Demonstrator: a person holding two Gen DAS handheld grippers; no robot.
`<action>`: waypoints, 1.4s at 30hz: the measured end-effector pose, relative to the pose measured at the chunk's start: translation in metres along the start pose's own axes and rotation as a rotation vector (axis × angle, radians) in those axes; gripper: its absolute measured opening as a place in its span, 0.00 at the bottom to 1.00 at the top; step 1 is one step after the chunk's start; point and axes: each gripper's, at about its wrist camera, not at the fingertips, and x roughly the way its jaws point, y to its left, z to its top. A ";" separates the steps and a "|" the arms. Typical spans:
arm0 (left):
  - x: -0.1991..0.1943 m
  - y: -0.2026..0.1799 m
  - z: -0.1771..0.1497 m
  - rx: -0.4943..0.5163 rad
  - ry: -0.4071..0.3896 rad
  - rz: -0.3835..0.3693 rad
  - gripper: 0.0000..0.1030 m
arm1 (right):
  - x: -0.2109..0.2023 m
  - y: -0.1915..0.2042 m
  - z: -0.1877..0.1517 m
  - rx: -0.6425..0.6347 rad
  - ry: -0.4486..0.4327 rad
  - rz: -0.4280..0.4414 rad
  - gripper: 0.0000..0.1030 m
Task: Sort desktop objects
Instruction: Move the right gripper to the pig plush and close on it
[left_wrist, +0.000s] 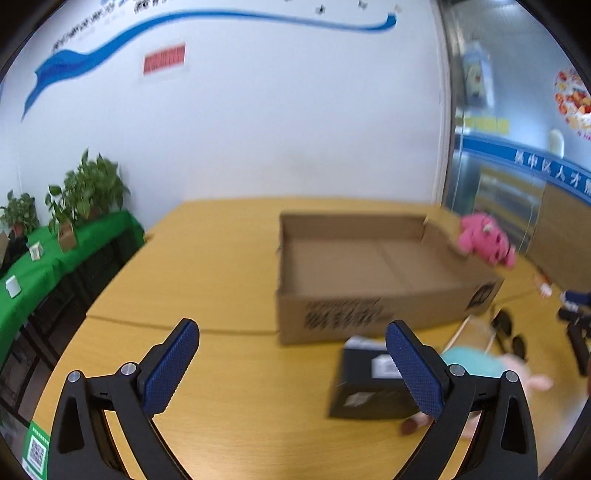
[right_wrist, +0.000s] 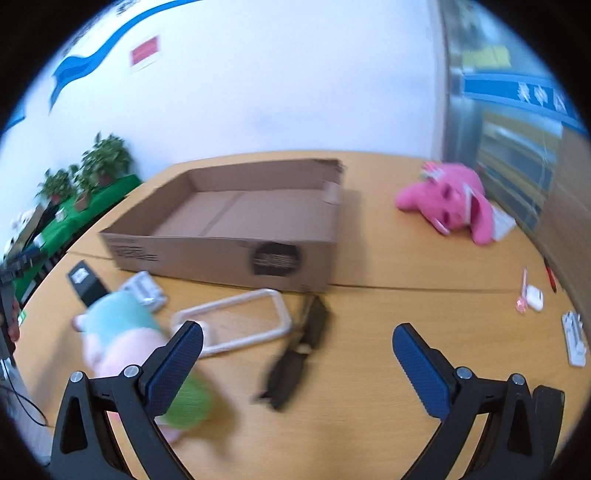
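An open, empty cardboard box stands on the wooden table. My left gripper is open and empty, left of a black box. A pastel plush toy lies beside it. My right gripper is open and empty above black sunglasses. A white rectangular frame lies between the plush and the sunglasses. A pink plush lies right of the box.
A white earbud case, a pink item and a white strip lie at the table's right. A silver packet lies near the black box. A green-covered shelf with plants stands left.
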 end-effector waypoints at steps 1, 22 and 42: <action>-0.010 -0.011 0.002 -0.007 -0.035 0.007 1.00 | -0.005 0.010 0.001 -0.011 -0.024 0.003 0.99; -0.038 -0.110 -0.018 -0.029 0.024 -0.094 1.00 | -0.069 0.096 -0.026 -0.056 -0.189 -0.034 0.99; 0.013 -0.109 -0.027 -0.088 -0.036 -0.050 1.00 | 0.003 0.071 -0.034 0.096 -0.052 0.051 0.99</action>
